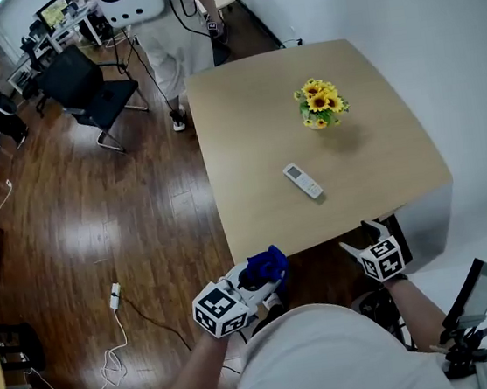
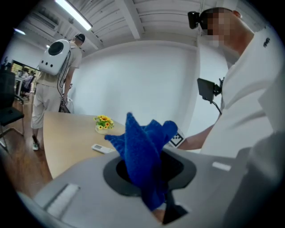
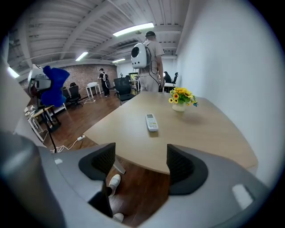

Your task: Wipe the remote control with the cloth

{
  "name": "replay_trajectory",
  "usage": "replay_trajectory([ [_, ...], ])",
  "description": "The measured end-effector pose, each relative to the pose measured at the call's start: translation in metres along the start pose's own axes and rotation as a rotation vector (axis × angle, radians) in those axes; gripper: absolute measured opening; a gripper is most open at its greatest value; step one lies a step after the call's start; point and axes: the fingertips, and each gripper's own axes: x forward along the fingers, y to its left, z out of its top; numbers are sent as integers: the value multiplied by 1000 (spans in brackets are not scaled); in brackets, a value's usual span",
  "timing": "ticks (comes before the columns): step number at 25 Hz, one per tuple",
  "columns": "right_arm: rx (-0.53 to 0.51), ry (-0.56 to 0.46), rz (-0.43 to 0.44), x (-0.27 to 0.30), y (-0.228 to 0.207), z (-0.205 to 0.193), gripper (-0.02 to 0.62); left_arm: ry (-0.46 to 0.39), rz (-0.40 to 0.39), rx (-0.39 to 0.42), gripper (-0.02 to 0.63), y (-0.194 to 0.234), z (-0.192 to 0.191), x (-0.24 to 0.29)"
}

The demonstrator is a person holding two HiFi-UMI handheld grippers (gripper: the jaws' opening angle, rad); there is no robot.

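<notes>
A white remote control (image 1: 303, 181) lies flat on the light wooden table (image 1: 243, 119), near its front half; it also shows as the remote (image 3: 152, 122) and the remote (image 2: 103, 148). My left gripper (image 1: 268, 285) is off the table's front edge, shut on a bunched blue cloth (image 1: 264, 267) that sticks up out of the jaws as the cloth (image 2: 144, 151). My right gripper (image 1: 356, 236) hovers at the front edge, right of the remote, open with nothing between its fingers (image 3: 106, 158). Under it is bare floor and a shoe.
A small vase of sunflowers (image 1: 320, 103) stands on the table beyond the remote. At the far end a person with a white backpack (image 1: 171, 22) stands, and a black chair (image 1: 85, 90) is to the left. A white cable (image 1: 115, 295) trails over the wooden floor.
</notes>
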Motion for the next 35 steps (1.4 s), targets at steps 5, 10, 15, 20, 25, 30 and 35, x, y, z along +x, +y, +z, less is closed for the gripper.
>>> replay_trajectory([
  [5, 11, -8, 46, -72, 27, -58, 364, -12, 123, -33, 109, -65, -21, -8],
  [10, 23, 2, 106, -118, 44, -121, 364, 26, 227, -84, 109, -134, -48, -9],
  [15, 84, -16, 128, -145, 67, -161, 364, 137, 190, -91, 109, -191, -76, -11],
  [20, 98, -54, 105, -169, 90, -160, 364, 109, 122, -35, 109, -226, -65, -5],
  [25, 15, -95, 100, -178, 102, -128, 364, 58, 95, 15, 109, -246, -47, -19],
  [30, 8, -104, 53, -217, 169, -126, 364, 50, 48, 13, 110, -277, -72, -95],
  [35, -1, -117, 15, -236, 208, -125, 364, 34, 37, 0, 110, -286, -97, -141],
])
